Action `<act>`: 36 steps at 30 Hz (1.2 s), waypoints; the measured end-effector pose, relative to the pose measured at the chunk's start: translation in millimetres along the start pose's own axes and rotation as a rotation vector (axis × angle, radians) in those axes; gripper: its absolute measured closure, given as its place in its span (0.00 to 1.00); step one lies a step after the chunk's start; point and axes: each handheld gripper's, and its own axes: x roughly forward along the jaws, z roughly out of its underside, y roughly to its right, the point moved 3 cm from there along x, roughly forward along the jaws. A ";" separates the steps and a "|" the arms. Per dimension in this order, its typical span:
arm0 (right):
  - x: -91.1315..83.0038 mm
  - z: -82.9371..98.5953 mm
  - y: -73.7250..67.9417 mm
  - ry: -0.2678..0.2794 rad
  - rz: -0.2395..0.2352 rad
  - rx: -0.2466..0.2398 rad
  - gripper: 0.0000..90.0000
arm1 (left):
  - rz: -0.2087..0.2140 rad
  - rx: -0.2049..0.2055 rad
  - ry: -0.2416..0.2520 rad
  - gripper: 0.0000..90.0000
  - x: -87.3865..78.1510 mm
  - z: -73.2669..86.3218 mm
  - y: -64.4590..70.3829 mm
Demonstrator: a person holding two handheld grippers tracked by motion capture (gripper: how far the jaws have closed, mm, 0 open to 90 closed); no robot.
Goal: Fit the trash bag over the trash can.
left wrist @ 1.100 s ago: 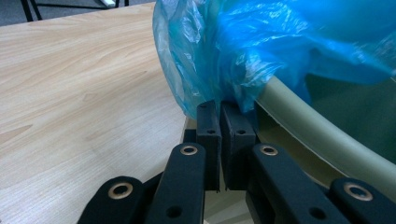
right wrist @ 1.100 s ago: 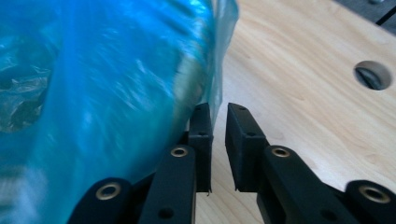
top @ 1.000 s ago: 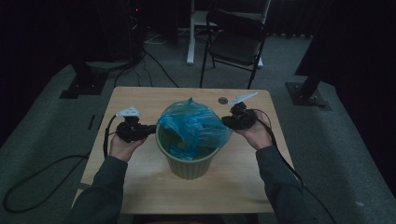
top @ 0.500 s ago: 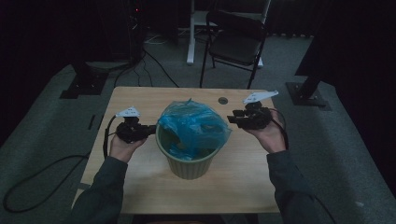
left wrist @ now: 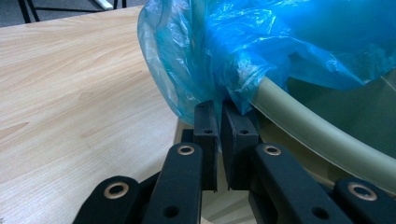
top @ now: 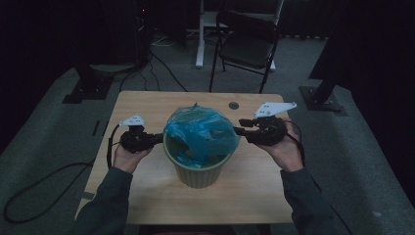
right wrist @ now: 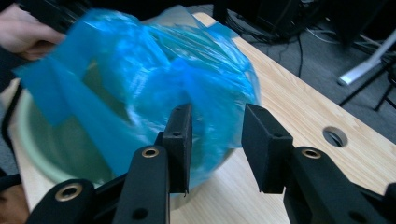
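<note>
The wooden table (top: 147, 107) carries no readable brand, label or writing on any surface seen, and has a round cable hole (top: 234, 105) toward 1 o'clock from its centre. Bare tabletop lies on all sides of the work, widest at 12 o'clock and along the near edge at 6 o'clock. A pale green bin (top: 198, 174) stands just near of the table's centre, unmarked, its rolled rim showing in the left gripper view. A blue plastic bag (top: 198, 132) sits in and over the bin's mouth, puffed up above the rim and draped outside it at 9 o'clock; no print is visible on the film. The left gripper (top: 155, 139), at 9 o'clock of the bin, is clenched on a fold of the bag's edge just outside the rim, jaws nearly meeting with film between them. The right gripper (top: 238, 130), at 3 o'clock of the bin, stands released, jaws well parted, close against the bag's bulging side; the right gripper view is blurred, so contact cannot be judged. Each gripper rests in a hand, with sleeves entering from 6 o'clock.
</note>
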 end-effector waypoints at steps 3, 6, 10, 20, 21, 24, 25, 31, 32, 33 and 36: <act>-3.1 0.2 -6.0 0.007 -0.023 -0.008 0.69 | 0.004 -0.002 0.005 0.95 -1.6 1.9 1.2; -3.2 2.5 -11.4 0.007 -0.042 -0.012 0.68 | 0.009 -0.003 0.007 0.95 -2.6 3.8 2.7; -0.9 4.3 -20.0 0.013 -0.067 -0.032 0.66 | 0.016 -0.011 0.011 0.95 -4.5 6.9 5.4; -6.4 -0.2 -25.4 0.045 -0.069 -0.041 0.64 | 0.045 -0.020 0.023 0.94 -9.8 16.6 12.9; -6.7 0.4 -25.5 0.043 -0.066 -0.041 0.64 | 0.049 -0.022 0.025 0.94 -10.3 17.7 14.0; -6.7 2.1 -26.2 0.042 -0.071 -0.040 0.64 | 0.056 -0.024 0.030 0.94 -11.2 19.6 16.6; -6.8 2.7 -27.1 0.037 -0.068 -0.042 0.64 | 0.057 -0.020 0.029 0.94 -12.5 21.3 19.3; -5.6 5.0 -36.0 0.032 -0.089 -0.061 0.64 | 0.068 -0.005 0.029 0.94 -16.5 25.8 29.4; -4.9 5.4 -37.7 0.031 -0.094 -0.062 0.64 | 0.069 -0.003 0.029 0.94 -17.0 26.4 30.8; -4.4 5.7 -39.5 0.027 -0.099 -0.065 0.64 | 0.074 0.001 0.027 0.94 -17.4 26.8 32.0; -2.7 6.4 -42.4 0.025 -0.110 -0.069 0.64 | 0.074 0.004 0.027 0.94 -17.7 27.3 33.2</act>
